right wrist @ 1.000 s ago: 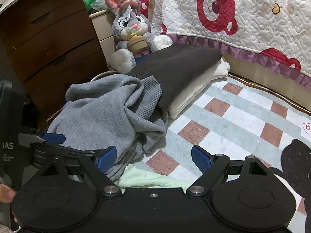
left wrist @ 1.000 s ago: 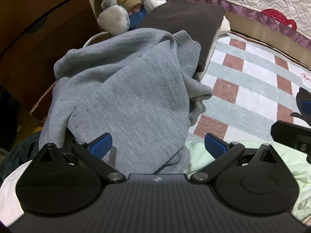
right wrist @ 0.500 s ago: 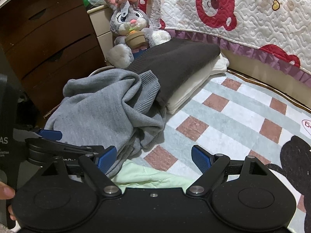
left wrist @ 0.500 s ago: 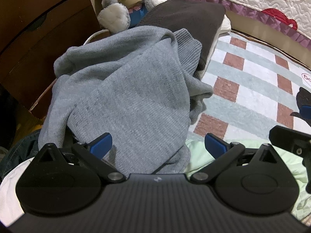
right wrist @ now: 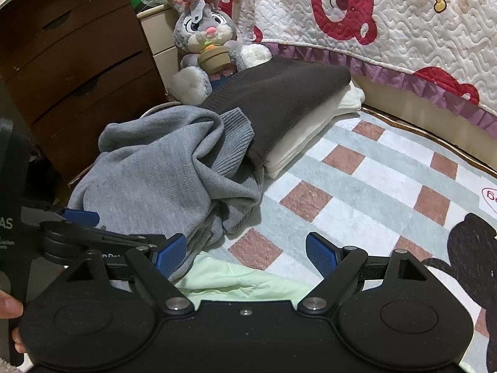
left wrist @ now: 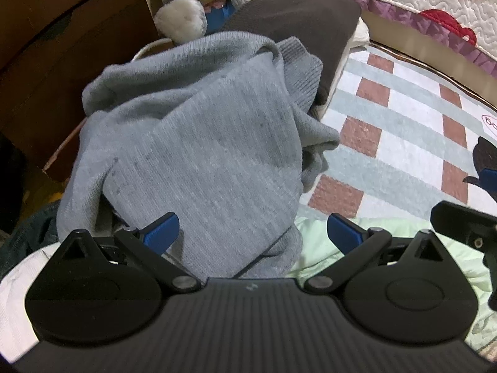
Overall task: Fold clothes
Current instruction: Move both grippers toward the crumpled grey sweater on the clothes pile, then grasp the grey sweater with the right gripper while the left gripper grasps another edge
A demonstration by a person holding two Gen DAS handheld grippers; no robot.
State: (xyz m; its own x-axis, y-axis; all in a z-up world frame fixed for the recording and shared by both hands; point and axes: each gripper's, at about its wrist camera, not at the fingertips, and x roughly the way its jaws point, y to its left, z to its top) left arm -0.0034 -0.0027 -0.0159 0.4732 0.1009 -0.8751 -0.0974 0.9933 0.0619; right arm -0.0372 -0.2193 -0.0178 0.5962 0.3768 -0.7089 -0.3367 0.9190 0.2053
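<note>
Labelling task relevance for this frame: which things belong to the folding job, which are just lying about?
Job:
grey sweater, crumpled, unfolded
green garment, under the claws
folded stack: dark sweater on cream one
left claw, right claw, both open

Lying about:
plush rabbit
dresser
quilt
checked mat

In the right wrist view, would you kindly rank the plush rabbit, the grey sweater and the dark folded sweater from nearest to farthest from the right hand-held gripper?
From the right hand-held gripper:
1. Grey sweater, crumpled just ahead on the left.
2. Dark folded sweater, beyond it, atop a cream folded garment.
3. Plush rabbit, farthest, at the back by the drawers.
</note>
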